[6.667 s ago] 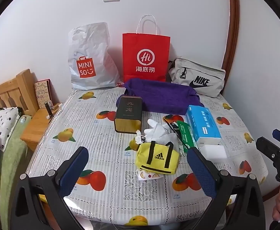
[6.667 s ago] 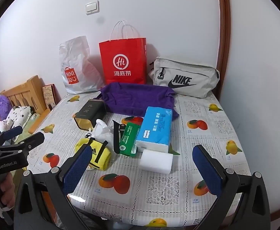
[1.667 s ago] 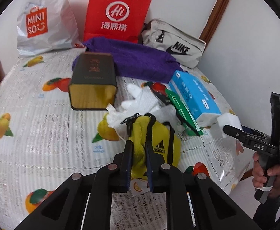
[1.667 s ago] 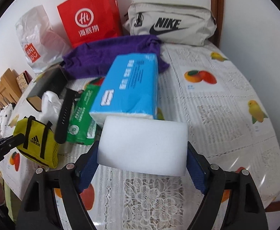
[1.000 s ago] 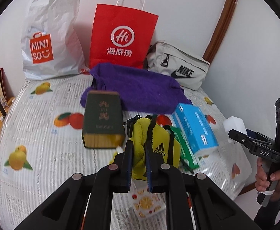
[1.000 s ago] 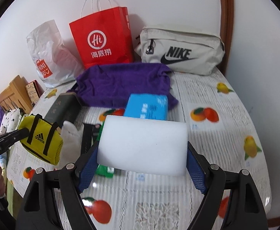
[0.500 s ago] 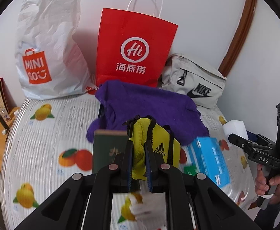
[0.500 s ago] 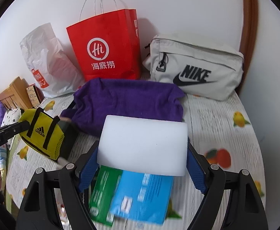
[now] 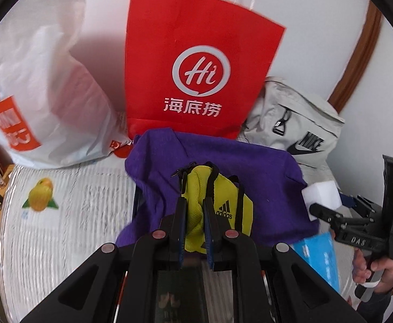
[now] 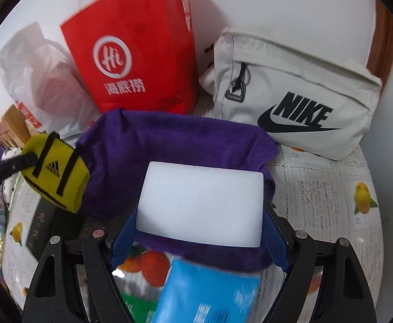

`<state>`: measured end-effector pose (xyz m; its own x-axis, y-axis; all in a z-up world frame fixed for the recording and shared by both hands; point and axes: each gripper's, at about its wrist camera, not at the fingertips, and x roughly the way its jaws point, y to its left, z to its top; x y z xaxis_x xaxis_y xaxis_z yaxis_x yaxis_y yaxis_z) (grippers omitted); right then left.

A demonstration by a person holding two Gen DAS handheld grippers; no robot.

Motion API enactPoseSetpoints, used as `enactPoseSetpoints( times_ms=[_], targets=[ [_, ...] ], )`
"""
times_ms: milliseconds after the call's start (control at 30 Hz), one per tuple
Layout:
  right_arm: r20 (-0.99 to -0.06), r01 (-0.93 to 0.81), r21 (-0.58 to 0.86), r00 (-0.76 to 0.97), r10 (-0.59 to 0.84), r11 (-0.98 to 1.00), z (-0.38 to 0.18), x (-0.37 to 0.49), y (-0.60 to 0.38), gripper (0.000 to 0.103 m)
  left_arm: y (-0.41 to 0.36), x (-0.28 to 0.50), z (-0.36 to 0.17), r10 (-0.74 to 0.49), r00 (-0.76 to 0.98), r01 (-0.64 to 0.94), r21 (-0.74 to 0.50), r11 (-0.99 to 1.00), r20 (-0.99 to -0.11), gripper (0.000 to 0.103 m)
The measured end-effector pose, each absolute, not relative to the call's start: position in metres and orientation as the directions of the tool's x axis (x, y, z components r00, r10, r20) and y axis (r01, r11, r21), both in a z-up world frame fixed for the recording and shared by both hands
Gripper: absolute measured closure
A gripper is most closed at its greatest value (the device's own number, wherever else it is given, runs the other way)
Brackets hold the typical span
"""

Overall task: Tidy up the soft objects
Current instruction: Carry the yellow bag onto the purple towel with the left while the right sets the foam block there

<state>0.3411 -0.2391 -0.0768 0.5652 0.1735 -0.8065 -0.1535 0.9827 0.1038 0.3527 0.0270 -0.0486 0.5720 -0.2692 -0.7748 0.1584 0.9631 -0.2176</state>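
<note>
My left gripper (image 9: 193, 202) is shut on a small yellow adidas bag (image 9: 224, 202) and holds it in the air above the purple towel (image 9: 263, 177). The bag also shows in the right wrist view (image 10: 58, 173). My right gripper (image 10: 199, 212) is shut on a white sponge block (image 10: 200, 203), held above the near edge of the purple towel (image 10: 175, 140). The sponge also shows at the right of the left wrist view (image 9: 321, 193).
A red paper bag (image 9: 196, 62), a white Miniso plastic bag (image 9: 37, 86) and a grey Nike pouch (image 10: 298, 102) stand against the back wall. A blue tissue pack (image 10: 210, 293) and a dark box (image 10: 45, 226) lie on the fruit-print tablecloth (image 10: 331, 215).
Both grippers have moved forward toward the back wall with their loads; the bags and towel now look larger and closer. The grips have not changed.
</note>
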Motion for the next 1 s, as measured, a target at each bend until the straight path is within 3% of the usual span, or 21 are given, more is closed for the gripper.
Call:
enactPoseSetpoints(
  times_ms=[733, 767, 933, 1000],
  targets=[
    [-0.904, -0.143, 0.113, 0.396, 0.161, 0.983, -0.144, 0.409, -0.238, 0.02, 0.015, 0.45, -0.111, -0.223, 0.461, 0.095, -0.202, 0.975, -0.859, 0.089],
    [-0.906, -0.145, 0.113, 0.391, 0.162, 0.983, -0.145, 0.409, -0.238, 0.019, 0.015, 0.45, -0.111, -0.219, 0.459, 0.09, -0.2, 0.976, -0.861, 0.087],
    [-0.907, -0.151, 0.106, 0.391, 0.158, 0.983, -0.146, 0.414, -0.236, 0.016, 0.014, 0.449, -0.105, -0.183, 0.477, 0.085, -0.162, 0.983, -0.86, 0.043],
    [-0.902, -0.15, 0.112, 0.398, 0.164, 0.982, -0.143, 0.411, -0.237, 0.016, 0.012, 0.447, -0.103, -0.163, 0.485, 0.084, -0.139, 0.987, -0.859, 0.041]
  ],
)
